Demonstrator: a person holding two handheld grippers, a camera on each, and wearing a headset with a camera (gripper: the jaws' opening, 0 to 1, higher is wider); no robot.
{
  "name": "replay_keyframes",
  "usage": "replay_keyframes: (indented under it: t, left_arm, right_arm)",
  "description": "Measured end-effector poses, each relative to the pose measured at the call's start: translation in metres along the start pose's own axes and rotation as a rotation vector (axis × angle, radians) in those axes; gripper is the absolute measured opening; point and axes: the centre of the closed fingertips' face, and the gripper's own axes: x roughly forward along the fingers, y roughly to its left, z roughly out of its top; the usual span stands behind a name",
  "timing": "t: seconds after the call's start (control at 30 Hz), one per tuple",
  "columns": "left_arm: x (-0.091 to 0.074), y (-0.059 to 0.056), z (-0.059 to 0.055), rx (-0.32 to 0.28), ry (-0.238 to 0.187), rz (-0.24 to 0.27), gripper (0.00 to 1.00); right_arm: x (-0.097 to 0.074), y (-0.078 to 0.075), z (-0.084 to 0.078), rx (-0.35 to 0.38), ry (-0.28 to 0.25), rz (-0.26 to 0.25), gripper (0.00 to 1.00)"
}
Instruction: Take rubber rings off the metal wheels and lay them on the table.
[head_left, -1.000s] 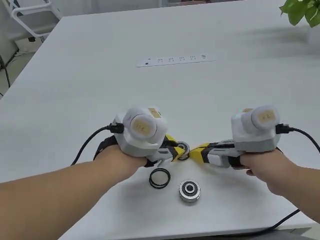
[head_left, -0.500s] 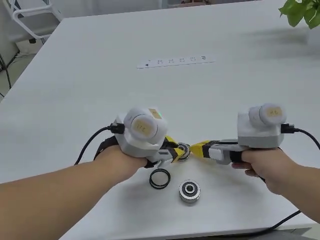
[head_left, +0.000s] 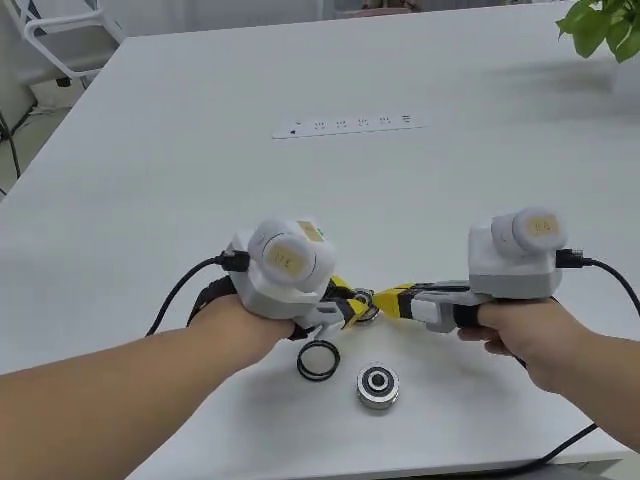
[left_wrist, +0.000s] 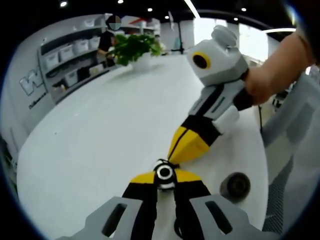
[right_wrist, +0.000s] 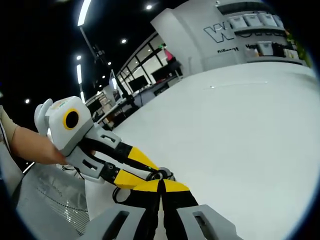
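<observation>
Rubber ring (left_wrist: 165, 162) showed as a dark band around the small metal wheel (left_wrist: 164, 171). The left gripper (left_wrist: 165, 176) had that wheel clenched between its fingers, apparently just above the tabletop (head_left: 200, 150), midway between the two hands. The wheel's flat face looked back along the left fingers, so its axle ran roughly in line with them. The right gripper (left_wrist: 179, 150) came at it from the opposite side, nearly nose to nose, with its fingers pressed together at the far rim. Whether they had any rubber nipped between them could not be told. Stripping the ring would probably need the right fingers to catch the band's edge and draw it off along the axle, away from the left hand.

Near the person, a loose ring (head_left: 318, 360) lay flat on the tabletop just beside a second wheel (head_left: 379, 385), both close under the grippers.
</observation>
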Motion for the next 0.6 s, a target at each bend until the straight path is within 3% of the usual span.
replay_keyframes:
  t: [0.6]
  left_arm:
    - [-0.001,-0.001,0.000,0.004,0.002,-0.005,0.13]
  right_arm:
    - [0.001,0.015,0.004,0.049,-0.034,0.062,0.00]
